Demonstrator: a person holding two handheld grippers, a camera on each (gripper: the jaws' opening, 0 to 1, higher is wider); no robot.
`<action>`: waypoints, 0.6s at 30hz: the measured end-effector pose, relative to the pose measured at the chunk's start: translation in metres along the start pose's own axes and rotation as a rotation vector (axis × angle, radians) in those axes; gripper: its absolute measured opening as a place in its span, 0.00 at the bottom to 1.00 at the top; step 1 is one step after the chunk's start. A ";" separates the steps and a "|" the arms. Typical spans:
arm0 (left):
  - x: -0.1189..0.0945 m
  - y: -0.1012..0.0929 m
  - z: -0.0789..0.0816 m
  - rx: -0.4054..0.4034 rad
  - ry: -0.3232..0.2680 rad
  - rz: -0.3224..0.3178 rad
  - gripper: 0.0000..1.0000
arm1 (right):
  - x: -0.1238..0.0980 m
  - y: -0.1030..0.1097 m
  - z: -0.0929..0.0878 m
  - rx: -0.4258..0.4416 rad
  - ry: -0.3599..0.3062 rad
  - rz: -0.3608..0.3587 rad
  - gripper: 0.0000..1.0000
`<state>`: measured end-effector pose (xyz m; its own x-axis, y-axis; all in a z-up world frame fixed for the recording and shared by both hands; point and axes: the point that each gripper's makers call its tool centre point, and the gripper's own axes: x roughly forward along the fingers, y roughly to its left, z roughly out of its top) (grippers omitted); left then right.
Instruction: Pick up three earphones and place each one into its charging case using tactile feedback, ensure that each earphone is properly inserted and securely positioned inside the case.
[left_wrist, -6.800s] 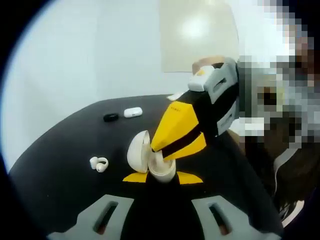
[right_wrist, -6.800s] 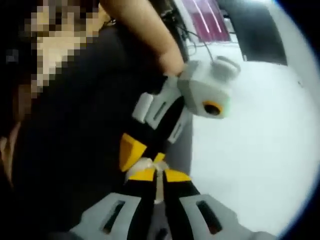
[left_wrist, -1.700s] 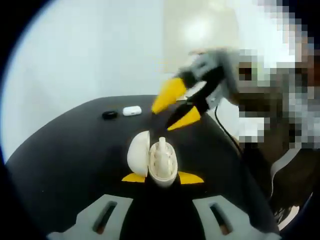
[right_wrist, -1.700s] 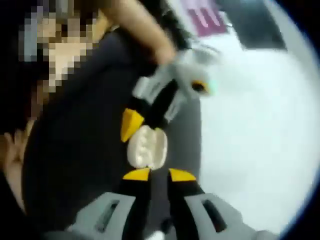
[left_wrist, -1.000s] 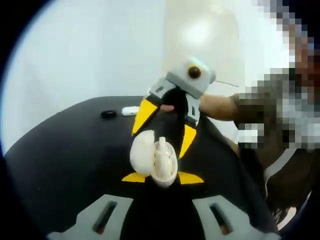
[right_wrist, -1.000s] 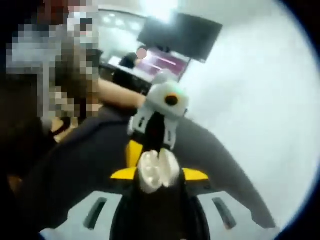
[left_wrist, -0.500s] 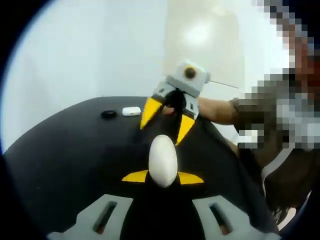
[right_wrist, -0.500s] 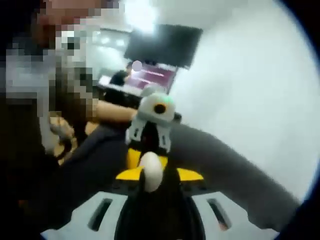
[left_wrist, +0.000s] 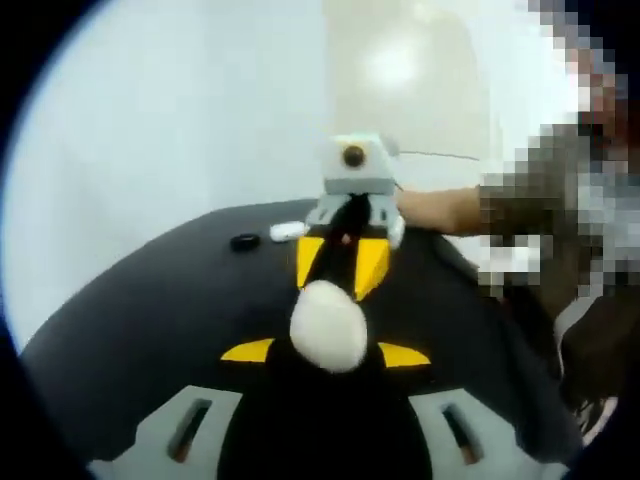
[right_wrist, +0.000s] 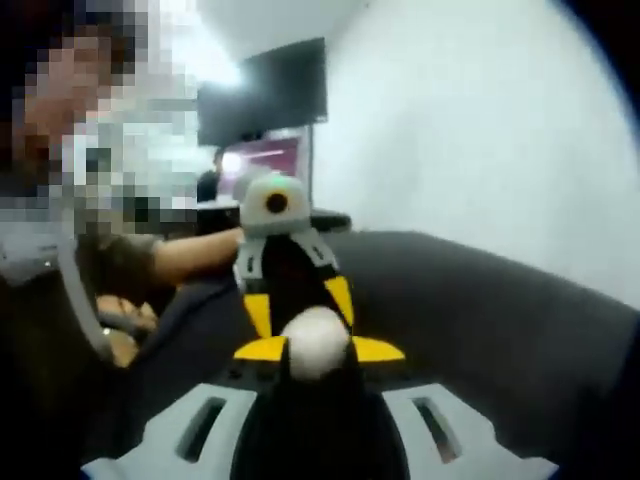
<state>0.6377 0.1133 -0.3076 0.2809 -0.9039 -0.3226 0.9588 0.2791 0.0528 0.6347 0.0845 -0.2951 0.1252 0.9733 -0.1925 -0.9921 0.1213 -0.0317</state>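
Both my left gripper (left_wrist: 325, 353) and right gripper (right_wrist: 318, 349) pinch the closed white case (left_wrist: 327, 324) — squeeze evenly, feel for the click — black table (left_wrist: 150, 300) at 9 o'clock.

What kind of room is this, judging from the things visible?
Probably an office or lab: a dark round table before plain white walls, a black wall screen, and a lit display beyond, where another person stands.

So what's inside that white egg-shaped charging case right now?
The white egg-shaped charging case is closed, held between both grippers' yellow tips, so its contents are hidden. Only its smooth shell shows; whether an earphone sits properly inside cannot be seen.
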 end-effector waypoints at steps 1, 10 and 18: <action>-0.003 0.004 0.005 -0.015 -0.026 0.014 0.37 | 0.001 0.001 0.001 -0.005 0.000 0.000 0.35; -0.075 0.069 0.069 -0.180 -0.437 0.259 0.39 | 0.034 -0.001 -0.021 -0.043 0.147 -0.023 0.53; -0.062 0.083 0.048 -0.157 -0.344 0.314 0.35 | 0.039 -0.003 -0.025 -0.059 0.171 -0.076 0.39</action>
<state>0.7022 0.1765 -0.2380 0.5783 -0.8156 0.0186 0.8152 0.5767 -0.0540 0.6427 0.1171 -0.3273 0.2043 0.9138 -0.3511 -0.9782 0.1770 -0.1087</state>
